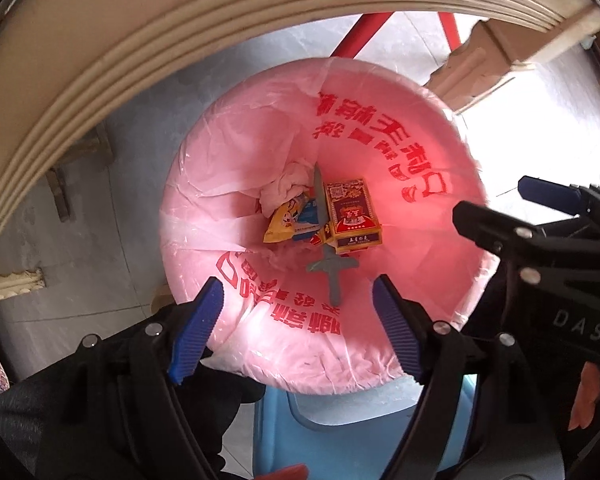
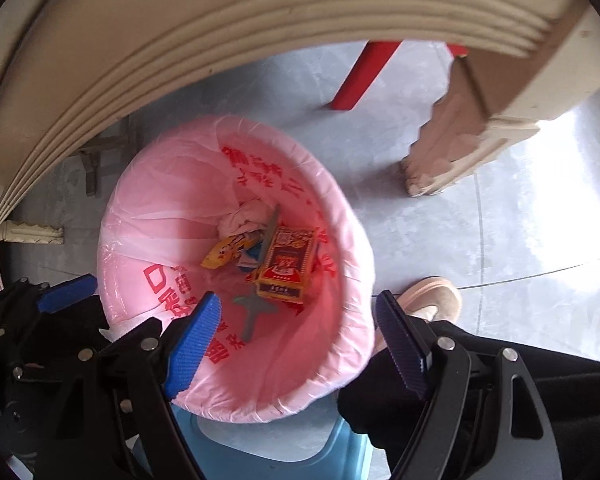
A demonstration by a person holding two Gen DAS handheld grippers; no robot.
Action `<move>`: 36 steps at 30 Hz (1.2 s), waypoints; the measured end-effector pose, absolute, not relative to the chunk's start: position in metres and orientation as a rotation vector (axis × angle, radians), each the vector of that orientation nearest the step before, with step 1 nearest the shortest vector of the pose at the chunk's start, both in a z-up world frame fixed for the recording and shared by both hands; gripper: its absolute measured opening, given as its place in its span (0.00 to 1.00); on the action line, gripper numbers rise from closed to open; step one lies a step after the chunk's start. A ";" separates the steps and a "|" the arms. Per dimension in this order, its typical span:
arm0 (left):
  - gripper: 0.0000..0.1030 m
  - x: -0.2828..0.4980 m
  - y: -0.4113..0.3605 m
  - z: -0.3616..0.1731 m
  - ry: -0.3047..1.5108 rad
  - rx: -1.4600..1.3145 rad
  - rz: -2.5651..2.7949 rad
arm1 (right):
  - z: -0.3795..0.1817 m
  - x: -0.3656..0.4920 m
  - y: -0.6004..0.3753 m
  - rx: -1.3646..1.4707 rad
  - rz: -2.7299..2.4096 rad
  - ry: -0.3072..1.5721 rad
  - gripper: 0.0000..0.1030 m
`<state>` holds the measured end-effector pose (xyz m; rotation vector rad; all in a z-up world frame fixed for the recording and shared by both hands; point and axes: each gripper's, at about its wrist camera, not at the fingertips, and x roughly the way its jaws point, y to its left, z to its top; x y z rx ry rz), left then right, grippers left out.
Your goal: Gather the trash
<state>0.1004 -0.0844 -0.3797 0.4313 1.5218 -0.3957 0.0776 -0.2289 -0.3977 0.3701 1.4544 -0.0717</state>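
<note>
A bin lined with a pink bag (image 1: pixel 228 184) printed with red characters stands on the floor; it also shows in the right wrist view (image 2: pixel 160 200). Inside lie a red and gold box (image 1: pixel 350 212) (image 2: pixel 288 264), a yellow wrapper (image 1: pixel 284 224) (image 2: pixel 224 254), a crumpled tissue (image 1: pixel 284 188) (image 2: pixel 244 216) and a grey toy sword (image 1: pixel 332 276) (image 2: pixel 256 308). My left gripper (image 1: pixel 300 332) is open and empty above the bin's near rim. My right gripper (image 2: pixel 296 344) is open and empty above the bin; it also shows at the right of the left wrist view (image 1: pixel 496 208).
A cream table edge (image 1: pixel 140 40) (image 2: pixel 180 40) arches over the bin, with its carved leg (image 2: pixel 452 148) to the right. A red stool leg (image 2: pixel 360 76) stands behind. A blue bin body (image 1: pixel 340 432) sits below the bag. A person's slipper (image 2: pixel 432 296) is on the grey floor.
</note>
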 end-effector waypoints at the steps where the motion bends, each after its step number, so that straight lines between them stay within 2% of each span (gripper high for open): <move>1: 0.73 0.097 -0.086 -0.377 1.511 0.440 -0.394 | -0.394 0.075 -0.230 0.362 -0.081 1.447 0.76; 13: 0.74 0.062 -0.090 -0.312 1.320 0.393 -0.327 | -0.325 0.051 -0.233 0.266 -0.197 1.270 0.76; 19: 0.74 0.046 -0.090 -0.250 1.169 0.341 -0.312 | -0.253 0.026 -0.248 0.211 -0.278 1.053 0.80; 28: 0.75 0.027 -0.080 -0.142 0.940 0.219 -0.257 | -0.113 -0.012 -0.245 0.073 -0.325 0.681 0.87; 33: 0.80 0.010 -0.072 -0.085 0.824 0.158 -0.232 | -0.056 -0.034 -0.231 0.039 -0.295 0.571 0.87; 35: 0.81 0.001 -0.069 -0.064 0.768 0.144 -0.217 | -0.038 -0.042 -0.227 0.042 -0.284 0.529 0.93; 36: 0.82 -0.005 -0.066 -0.053 0.737 0.136 -0.210 | -0.031 -0.047 -0.224 0.042 -0.282 0.507 0.93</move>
